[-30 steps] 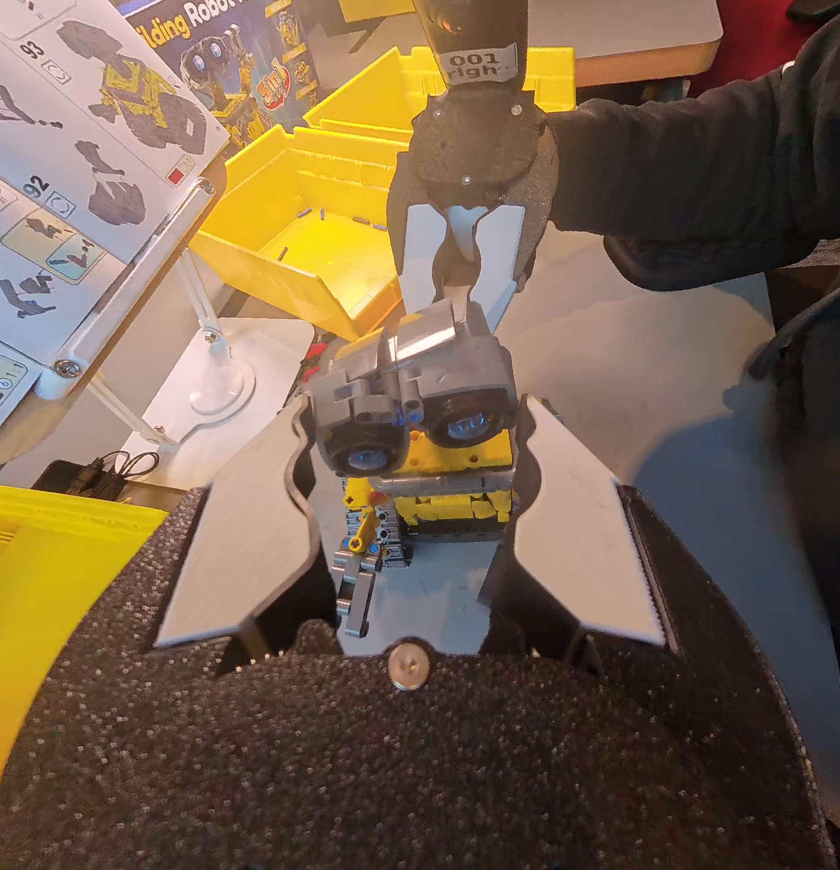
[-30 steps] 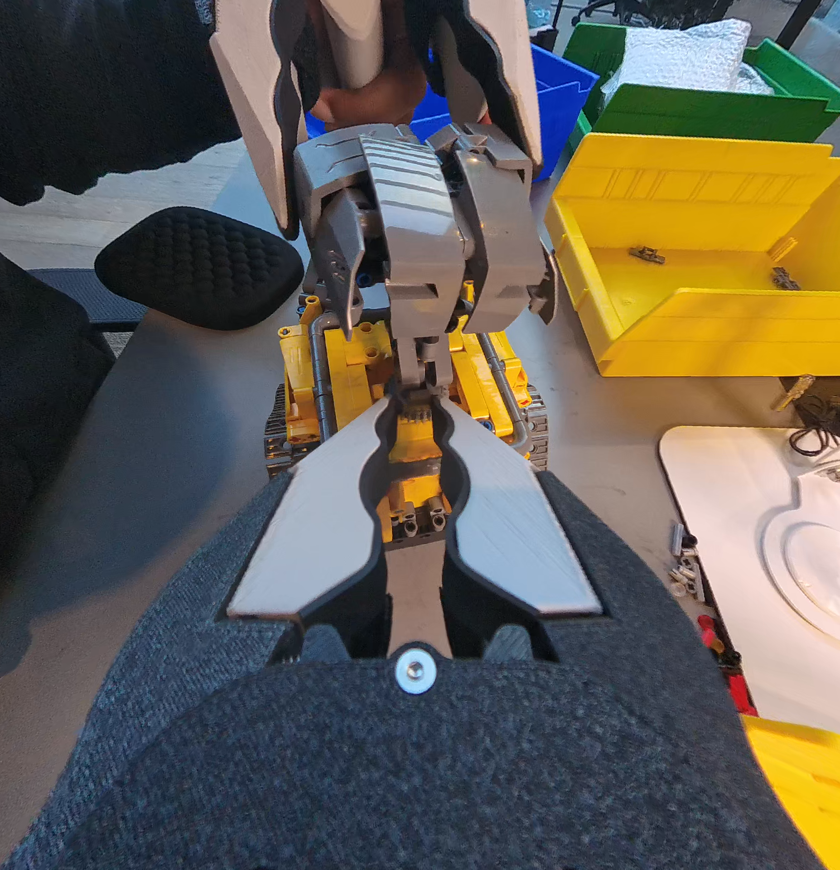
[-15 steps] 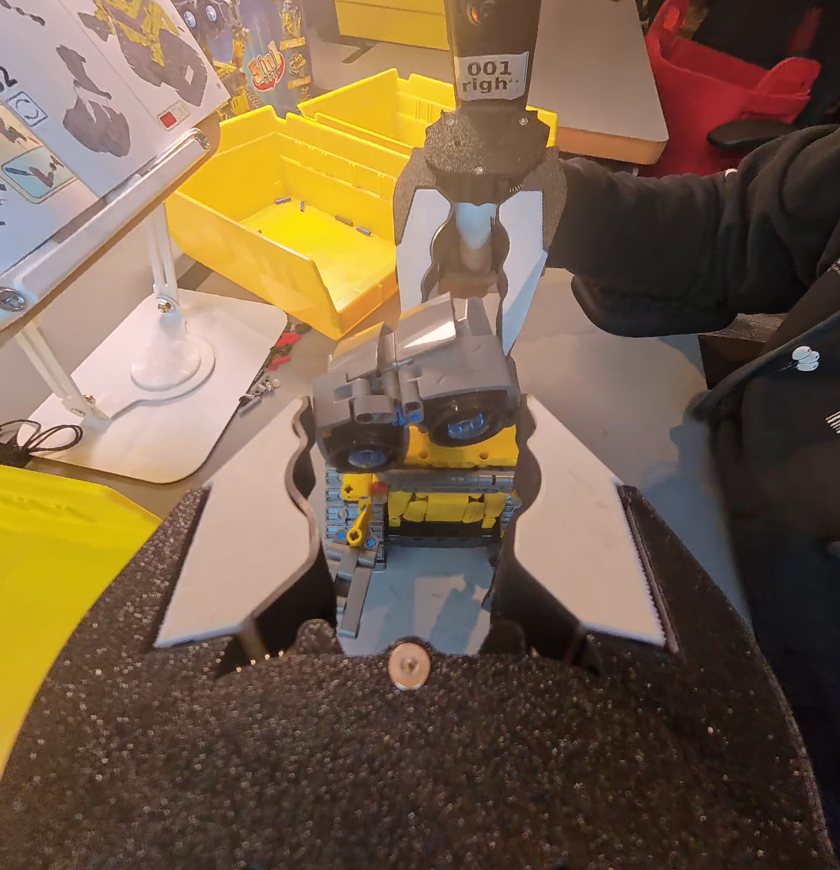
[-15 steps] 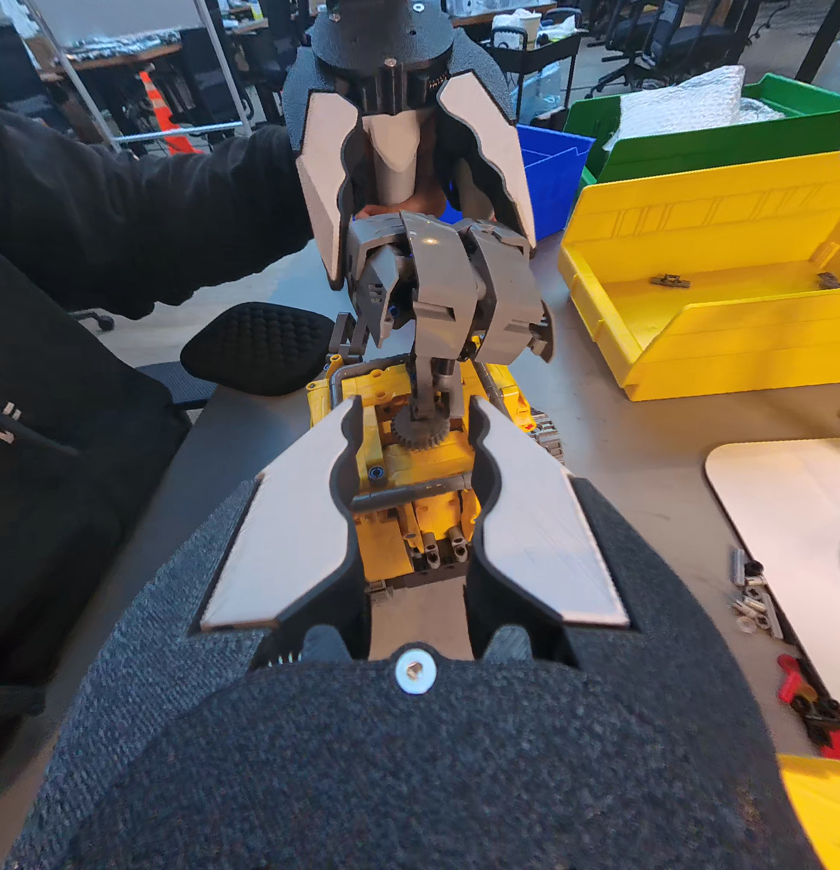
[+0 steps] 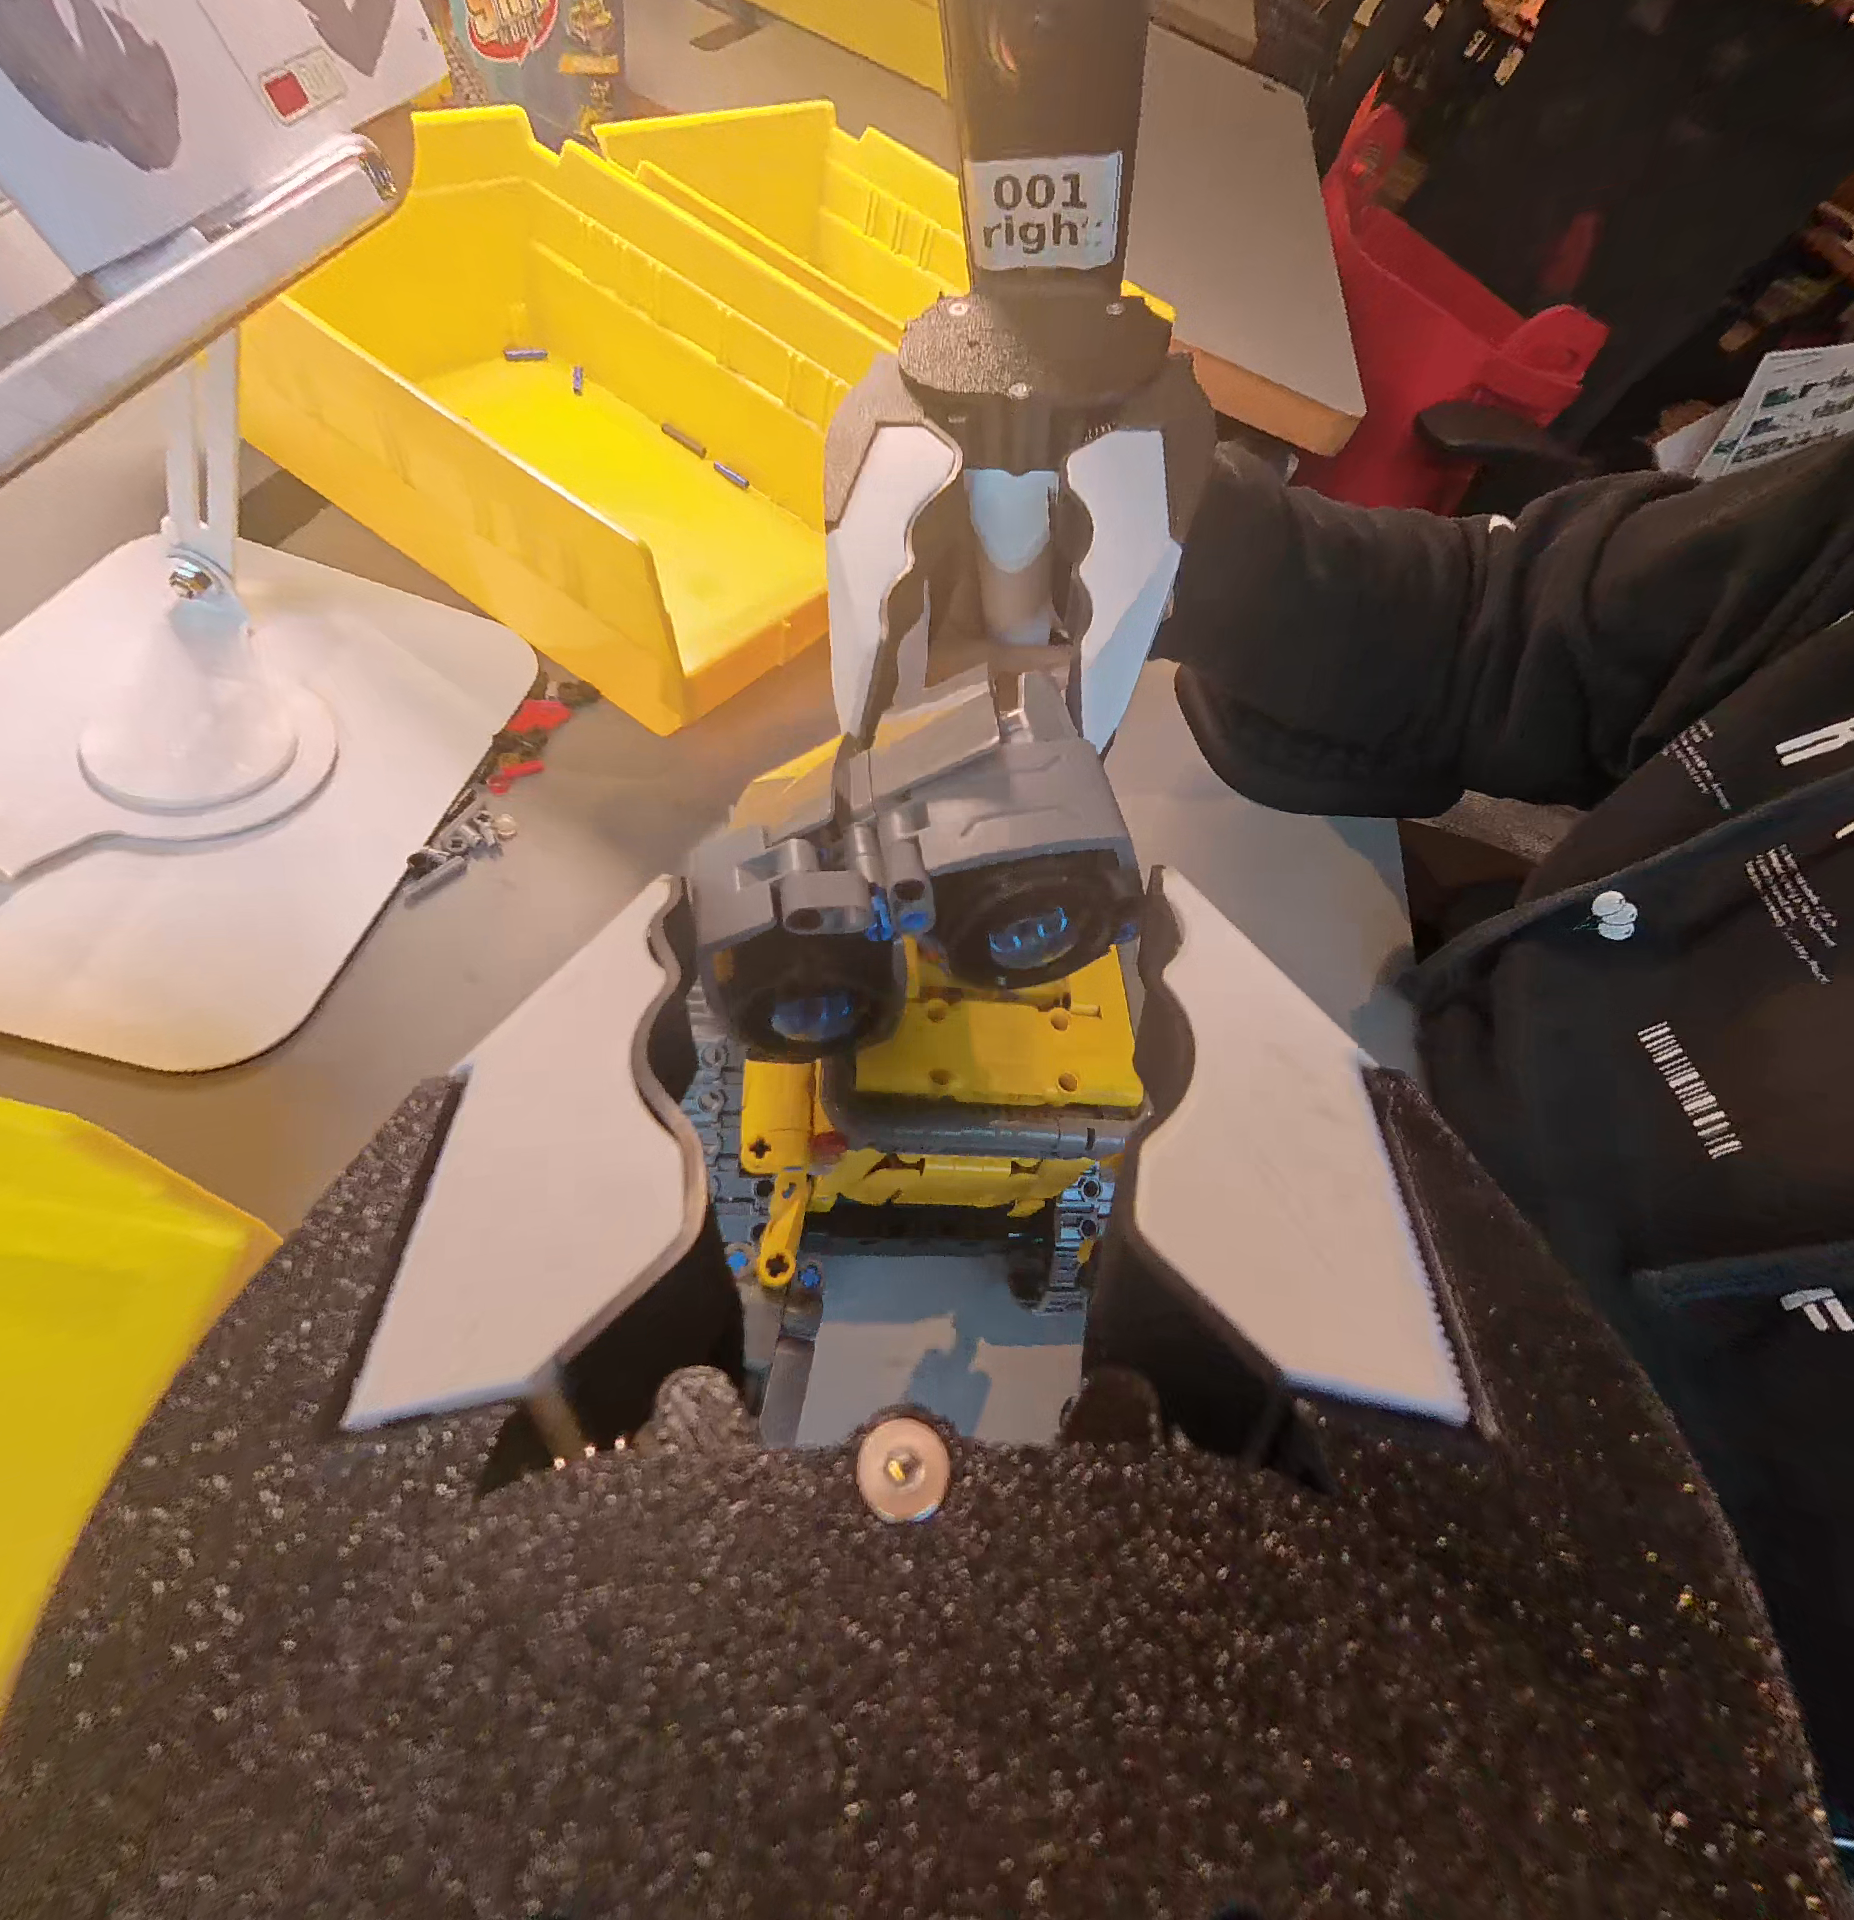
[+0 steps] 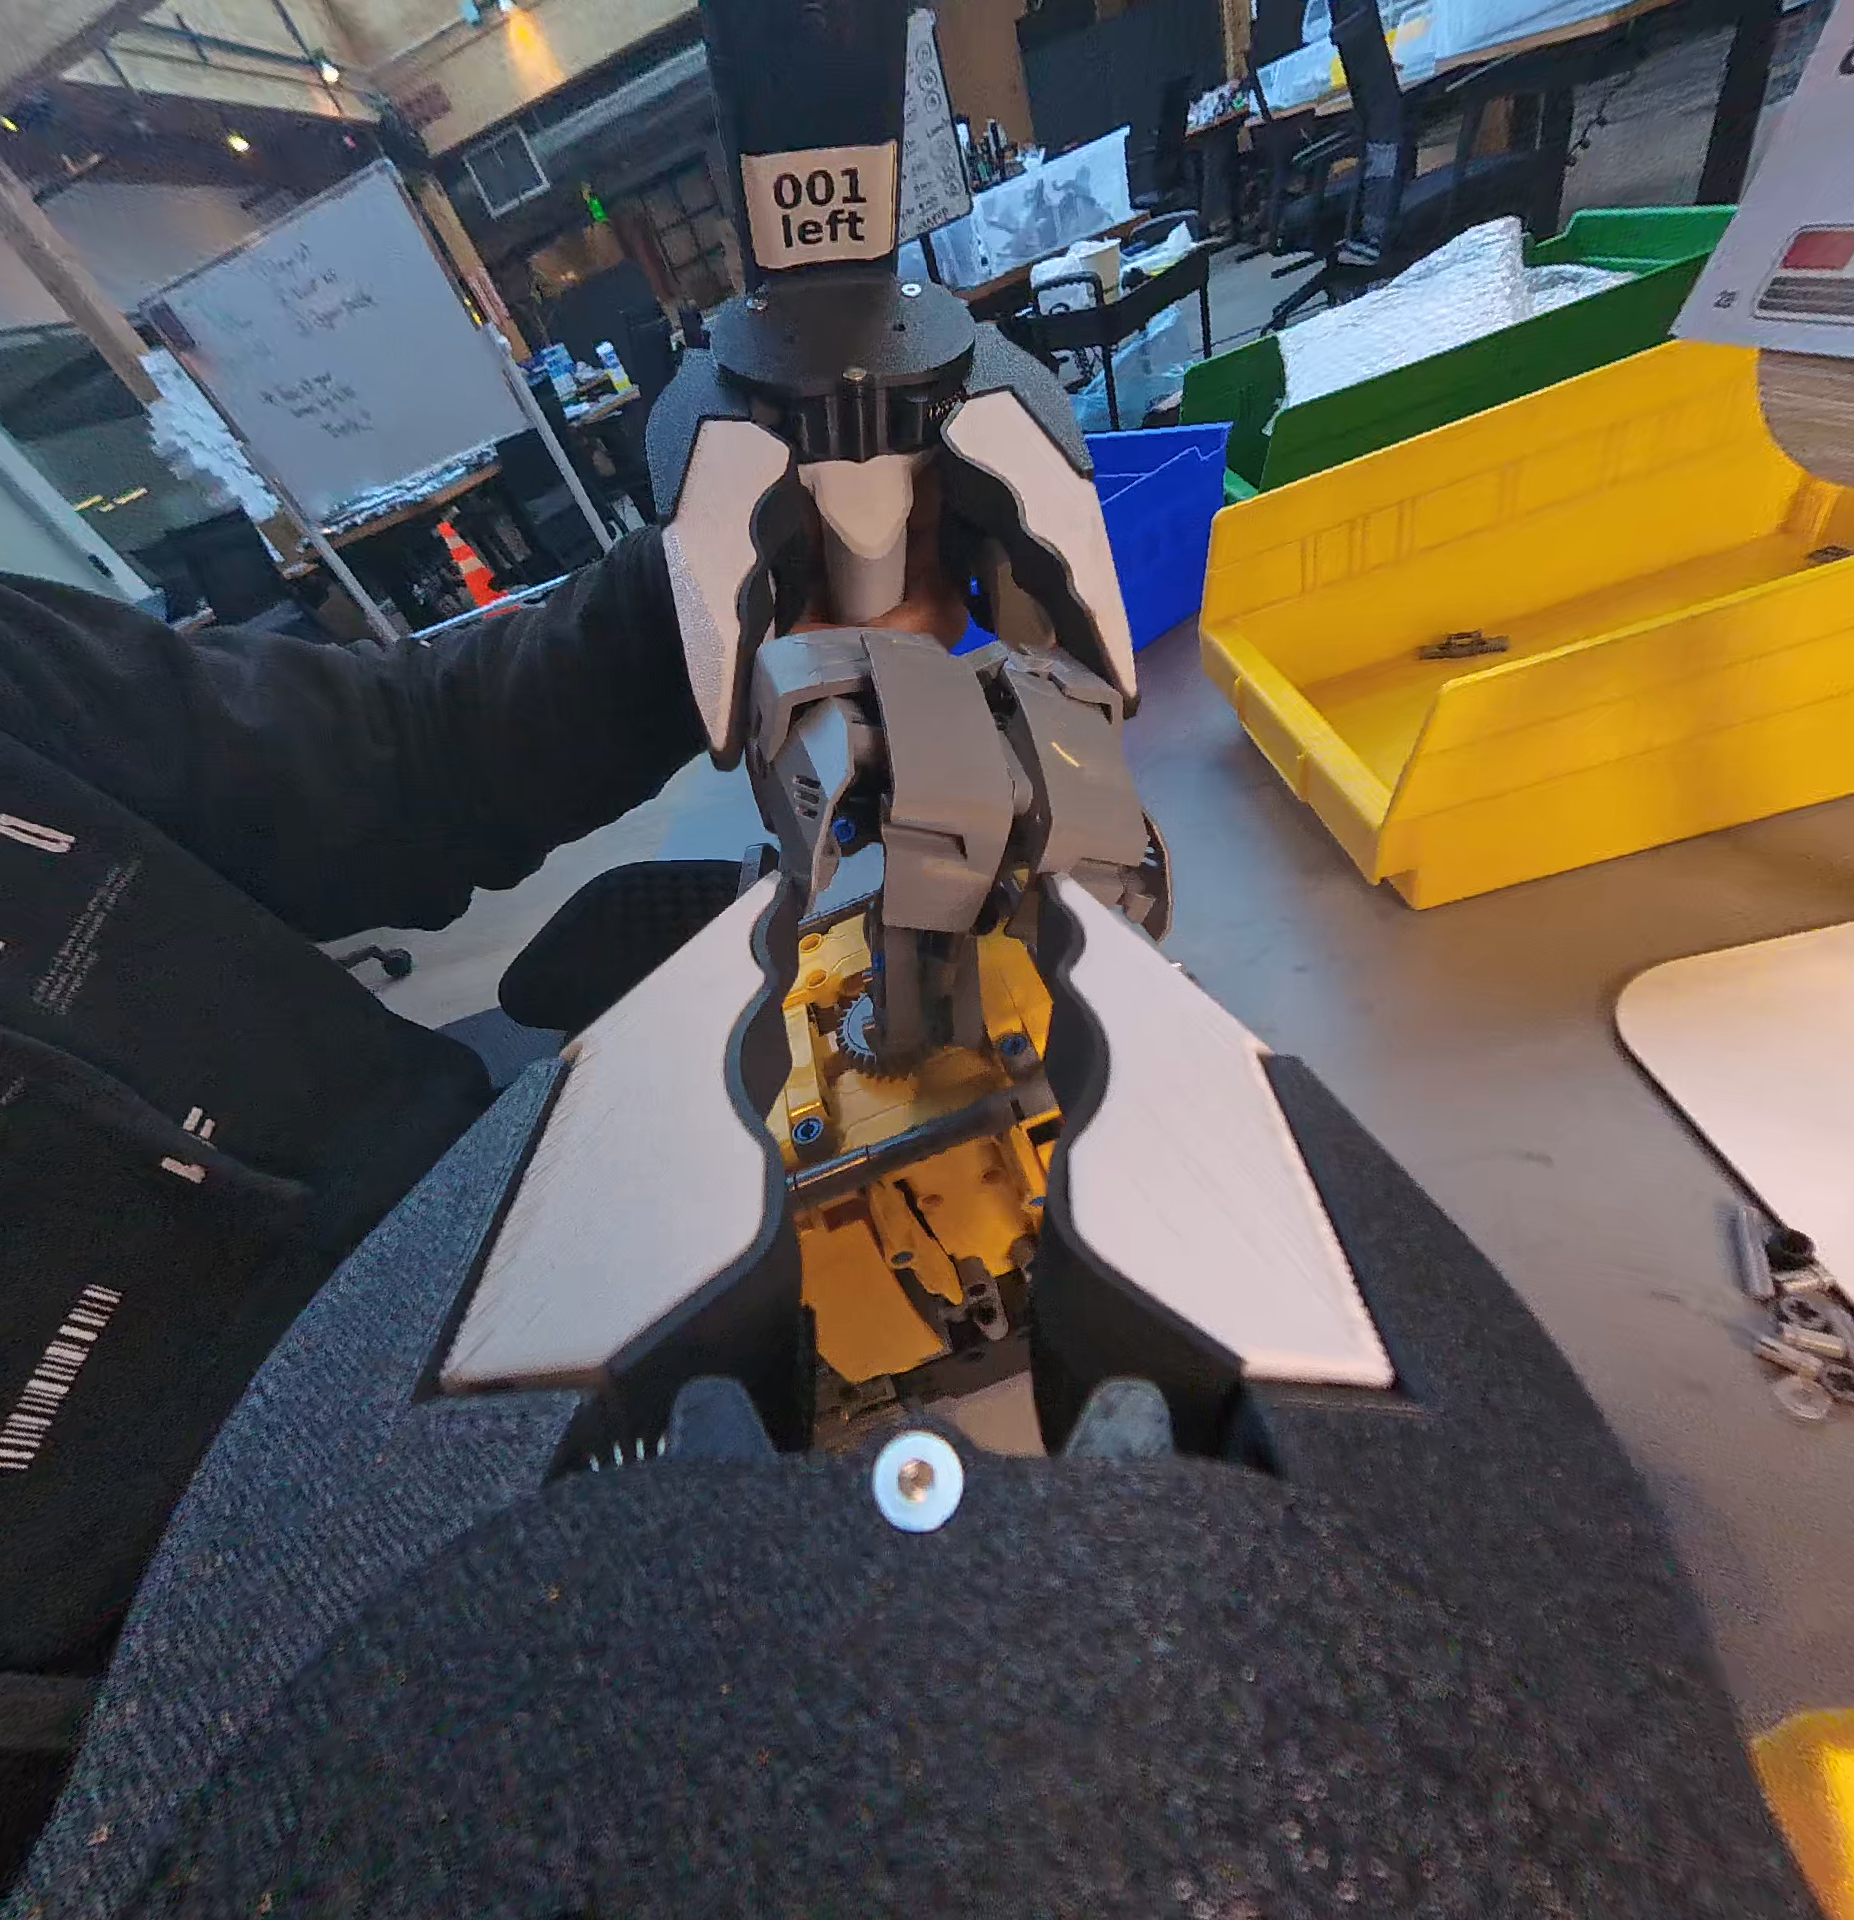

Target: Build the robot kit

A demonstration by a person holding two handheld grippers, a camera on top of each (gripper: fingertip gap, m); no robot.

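Note:
A yellow and grey brick robot (image 5: 996,1039) with a grey binocular head (image 5: 902,894) stands between both grippers. My left gripper (image 5: 912,904) is shut on the head, one finger on each side; it also shows in the right wrist view (image 6: 928,722). My right gripper (image 6: 912,904) is open, its fingers either side of the neck (image 6: 923,977) and the yellow back (image 6: 902,1174) without touching. In the left wrist view the right gripper (image 5: 975,738) sits just behind the head. I cannot tell whether the tracks rest on the table.
Yellow bins (image 5: 549,436) (image 6: 1525,675) hold a few small parts. A white stand base (image 5: 175,831) carries an instruction booklet (image 5: 123,104). Loose pins lie beside it (image 5: 466,831) (image 6: 1806,1320). Another yellow bin (image 5: 71,1299) is near left. A person's black sleeves (image 5: 1422,644) (image 6: 383,748) reach in. The grippers' ends are close to 4 cm from one another.
My right gripper opened from the robot's neck and drew back a little. My left gripper kept its hold on the head. Both views tilted upward.

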